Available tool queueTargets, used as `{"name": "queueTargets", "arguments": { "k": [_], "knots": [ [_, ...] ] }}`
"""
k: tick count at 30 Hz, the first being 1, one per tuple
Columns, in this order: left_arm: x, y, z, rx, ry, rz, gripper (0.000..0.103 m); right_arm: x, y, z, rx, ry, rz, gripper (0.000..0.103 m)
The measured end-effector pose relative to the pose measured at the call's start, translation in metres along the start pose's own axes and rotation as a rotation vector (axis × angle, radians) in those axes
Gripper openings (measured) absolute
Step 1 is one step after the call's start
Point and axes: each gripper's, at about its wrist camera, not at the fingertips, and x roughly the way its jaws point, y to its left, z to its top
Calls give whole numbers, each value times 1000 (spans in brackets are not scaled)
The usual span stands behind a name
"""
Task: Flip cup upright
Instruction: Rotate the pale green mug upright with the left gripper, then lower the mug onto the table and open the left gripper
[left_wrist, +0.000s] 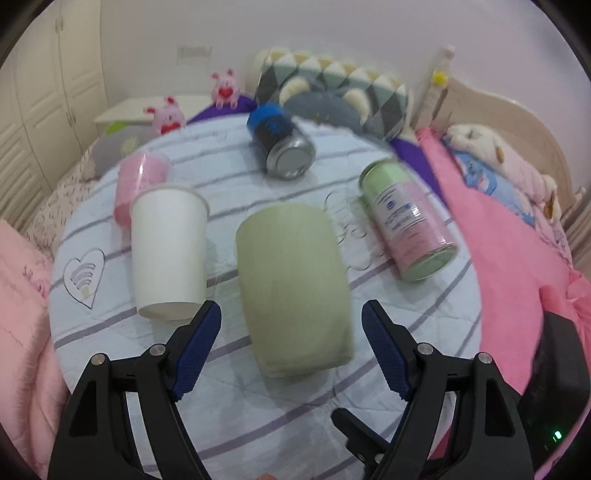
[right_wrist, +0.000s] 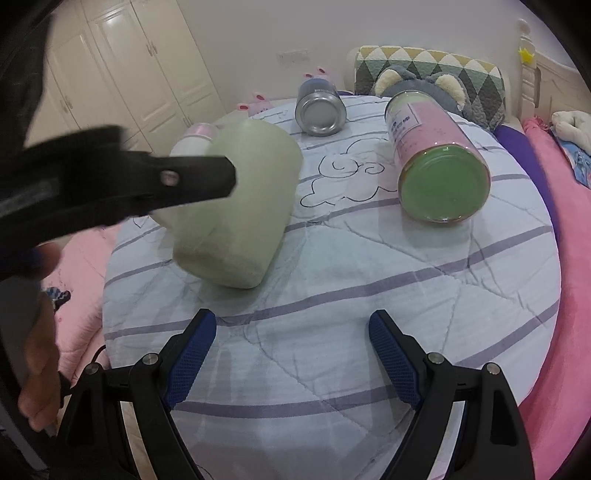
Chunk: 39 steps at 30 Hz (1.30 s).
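A pale green cup (left_wrist: 293, 288) lies on its side on the round quilted table (left_wrist: 424, 317), its base toward me. My left gripper (left_wrist: 291, 321) is open, its blue-padded fingers on either side of the cup's base end, not touching. In the right wrist view the same cup (right_wrist: 236, 210) lies at the left, with the left gripper's black finger (right_wrist: 184, 181) crossing in front of it. My right gripper (right_wrist: 291, 328) is open and empty over bare quilt, nearer than the cup.
A white paper cup (left_wrist: 168, 251) stands upright left of the green cup, a pink cup (left_wrist: 138, 184) behind it. A green-pink can (left_wrist: 408, 218) and a blue-capped silver can (left_wrist: 282, 142) lie on their sides. Pink bedding and cushions surround the table.
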Motion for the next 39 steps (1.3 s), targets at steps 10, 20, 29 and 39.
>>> {"name": "queueTargets", "arguments": {
  "k": [10, 20, 29, 39],
  "knots": [
    [43, -13, 31, 17, 139, 56, 89, 4, -8, 9, 11, 0, 60, 86],
    [66, -4, 51, -52, 184, 58, 85, 15, -16, 25, -7, 16, 84, 86],
    [22, -6, 45, -19, -64, 51, 84, 11, -14, 26, -14, 0, 103, 86],
    [5, -16, 26, 51, -174, 66, 83, 13, -13, 19, 0, -13, 68, 86]
  ]
}}
